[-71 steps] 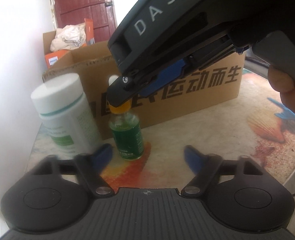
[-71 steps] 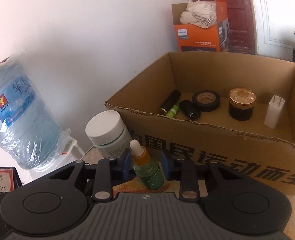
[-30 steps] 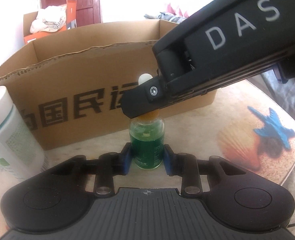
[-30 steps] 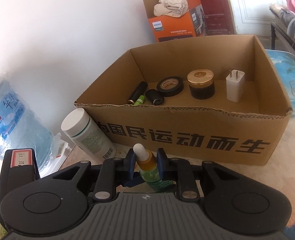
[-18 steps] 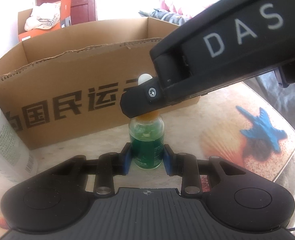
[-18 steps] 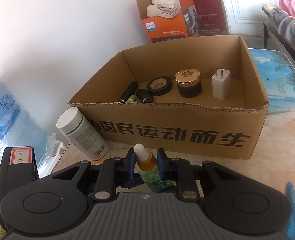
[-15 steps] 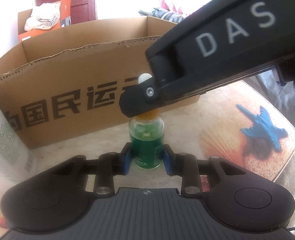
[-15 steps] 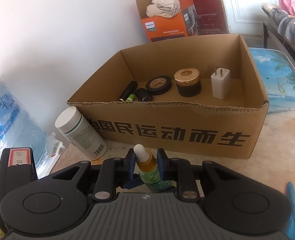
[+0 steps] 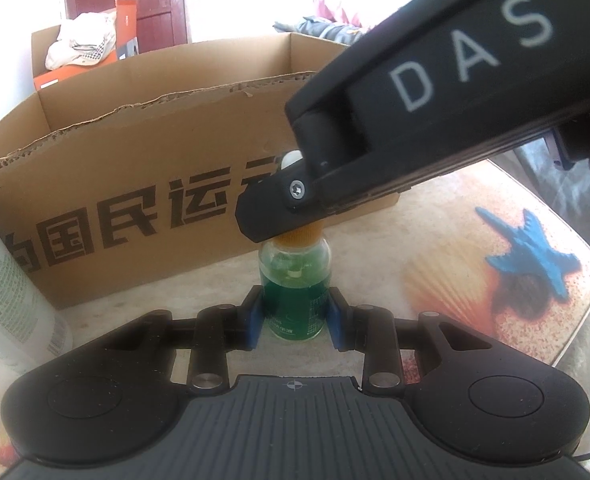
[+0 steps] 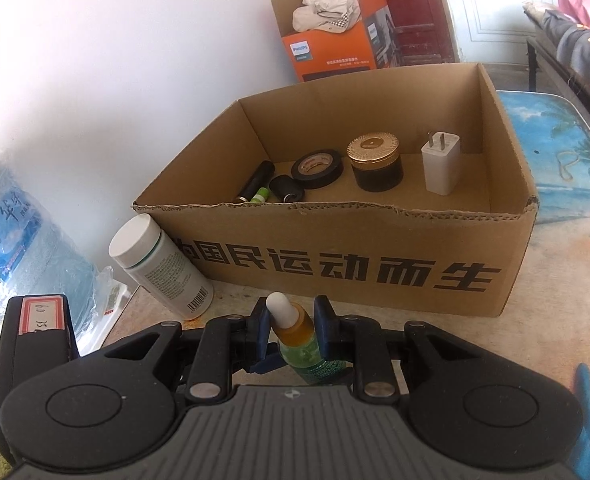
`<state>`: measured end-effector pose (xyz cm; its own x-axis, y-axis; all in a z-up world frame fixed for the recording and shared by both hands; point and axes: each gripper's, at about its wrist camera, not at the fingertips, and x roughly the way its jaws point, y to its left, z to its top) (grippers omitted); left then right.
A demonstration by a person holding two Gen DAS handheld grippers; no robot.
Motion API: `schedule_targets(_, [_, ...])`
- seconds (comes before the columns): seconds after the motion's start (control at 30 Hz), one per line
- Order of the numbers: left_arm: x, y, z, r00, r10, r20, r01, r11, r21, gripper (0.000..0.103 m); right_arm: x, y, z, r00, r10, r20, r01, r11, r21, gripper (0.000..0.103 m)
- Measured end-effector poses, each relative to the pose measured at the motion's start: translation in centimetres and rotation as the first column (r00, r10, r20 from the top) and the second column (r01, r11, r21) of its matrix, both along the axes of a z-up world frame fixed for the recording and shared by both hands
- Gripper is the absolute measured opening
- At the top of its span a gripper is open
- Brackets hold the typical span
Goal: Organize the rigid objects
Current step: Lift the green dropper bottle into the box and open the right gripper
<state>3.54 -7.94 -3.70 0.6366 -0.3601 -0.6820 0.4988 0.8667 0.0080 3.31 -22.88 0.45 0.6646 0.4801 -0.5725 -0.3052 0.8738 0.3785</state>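
Left wrist view: left gripper (image 9: pixel 295 322) clamped on the glass body of the green dropper bottle (image 9: pixel 295 296), which stands on the table (image 9: pixel 435 264) just before the cardboard box (image 9: pixel 135 184); right gripper's black finger covers the orange cap, so best the lower grip only steadies while the upper one works or lifts. Right wrist view: right gripper (image 10: pixel 289 326) closed on the bottle's orange neck below the white bulb (image 10: pixel 278 307); box holds tape roll (image 10: pixel 317 168), gold-lid jar (image 10: pixel 376 162), charger (image 10: pixel 441 162), and open floor between them looks the safest drop spot, bottle kept upright; white pill bottle (image 10: pixel 159 266) beside the box waits.
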Motion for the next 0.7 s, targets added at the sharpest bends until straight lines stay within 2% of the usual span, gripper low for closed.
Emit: schedule_targets(0.7, [-0.28, 0.54, 0.06, 1.0, -0.001, 0.011, 0.001, 1.0, -0.005, 0.031, -0.07, 0.04, 0.08, 1.0, -0.004, 0.005, 0.004, 1.0, -0.005, 0.024])
